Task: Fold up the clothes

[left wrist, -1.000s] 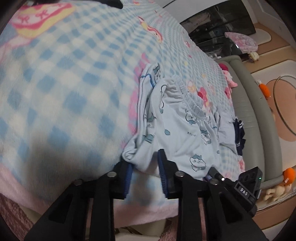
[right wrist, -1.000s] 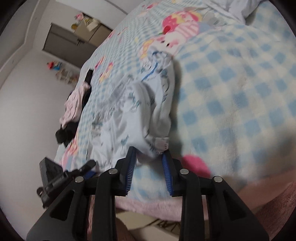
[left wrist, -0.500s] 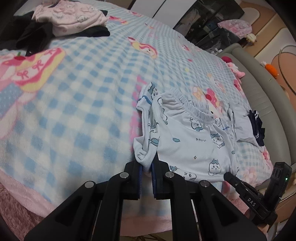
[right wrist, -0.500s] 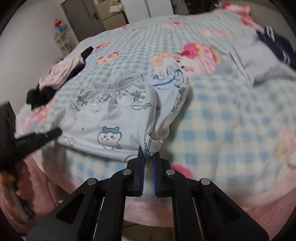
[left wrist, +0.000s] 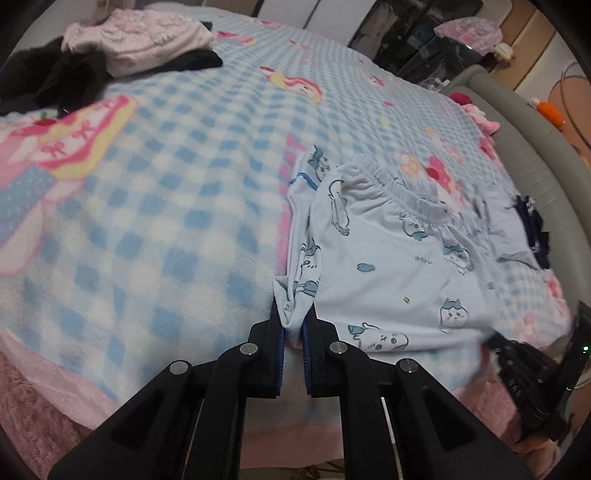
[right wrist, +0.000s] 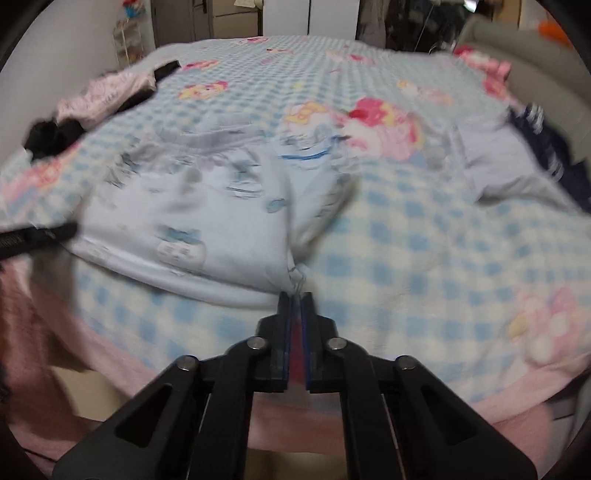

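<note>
In the left wrist view, the left gripper (left wrist: 294,328) is clamped on a near corner of the pale blue shorts (left wrist: 391,266), which spread toward 1 o'clock across the checked blanket (left wrist: 155,206), waistband farthest.

In the right wrist view, the right gripper (right wrist: 295,299) is clenched on the opposite near corner; the shorts (right wrist: 192,221) lie toward 11 o'clock.

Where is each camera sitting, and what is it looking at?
Left wrist: rides on the left gripper, looks down its fingers at the shorts on the bed.
Right wrist: rides on the right gripper, faces the same shorts; the other gripper's tip pokes in at left.
Both show shorts, bed, pink clothes.
</note>
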A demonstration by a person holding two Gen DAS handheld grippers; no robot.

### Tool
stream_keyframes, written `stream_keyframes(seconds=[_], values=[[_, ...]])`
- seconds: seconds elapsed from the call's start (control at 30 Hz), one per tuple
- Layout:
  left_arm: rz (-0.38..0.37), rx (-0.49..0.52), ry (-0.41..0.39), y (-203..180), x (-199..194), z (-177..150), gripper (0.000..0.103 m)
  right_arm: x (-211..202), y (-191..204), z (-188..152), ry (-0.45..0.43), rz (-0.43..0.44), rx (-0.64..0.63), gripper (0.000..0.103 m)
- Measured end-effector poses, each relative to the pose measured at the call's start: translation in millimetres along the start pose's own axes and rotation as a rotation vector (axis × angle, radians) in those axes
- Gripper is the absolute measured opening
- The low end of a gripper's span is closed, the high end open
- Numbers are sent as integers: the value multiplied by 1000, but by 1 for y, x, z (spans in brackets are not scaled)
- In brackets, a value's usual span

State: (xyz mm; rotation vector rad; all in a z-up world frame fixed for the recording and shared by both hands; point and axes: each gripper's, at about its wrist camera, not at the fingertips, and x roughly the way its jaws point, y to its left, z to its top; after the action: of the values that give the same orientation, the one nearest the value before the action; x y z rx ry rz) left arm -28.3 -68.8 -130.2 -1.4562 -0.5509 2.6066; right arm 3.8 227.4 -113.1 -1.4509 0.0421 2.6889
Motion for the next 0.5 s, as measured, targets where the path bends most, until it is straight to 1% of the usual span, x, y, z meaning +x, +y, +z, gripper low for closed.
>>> stream_keyframes(seconds=[0.03, 0.1, 0.13, 0.17, 0.2, 0.23, 0.3, 0.33, 0.37, 0.43, 0.47, 0.5], values=[[-43, -15, 31, 4, 1, 1, 8, 0, -5, 0, -1, -20, 5, 0], [-116, -38, 88, 9, 1, 2, 14, 0, -37, 1, 41, 142, 162, 0], [-121, -35, 99, 9, -2, 1, 16, -6, -50, 0, 31, 192, 222, 0], [-102, -35, 89, 10, -6, -1, 22, -13, -51, 1, 12, 198, 215, 2], [-80, -45, 69, 11, -11, -2, 24, -21, -52, 2, -7, 201, 205, 3], [-63, -58, 37, 13, -17, -2, 24, -28, -53, 3, -26, 204, 194, 5], [-28, -84, -27, 16, -28, -1, 25, -36, -42, 7, -49, 199, 139, 8], [-13, -93, -58, 17, -33, 0, 25, -37, -31, 10, -52, 207, 97, 13], [-15, -61, -76, 11, -35, 3, 25, -37, -21, 13, -57, 214, 64, 17], [-19, 20, -113, -6, -36, 11, 25, -33, 1, 16, -56, 221, -3, 22], [-49, 66, -107, -15, -32, 15, 30, -30, 14, 18, -50, 219, -38, 24], [-97, 117, -79, -24, -25, 18, 39, -24, 19, 19, -41, 207, -52, 25]])
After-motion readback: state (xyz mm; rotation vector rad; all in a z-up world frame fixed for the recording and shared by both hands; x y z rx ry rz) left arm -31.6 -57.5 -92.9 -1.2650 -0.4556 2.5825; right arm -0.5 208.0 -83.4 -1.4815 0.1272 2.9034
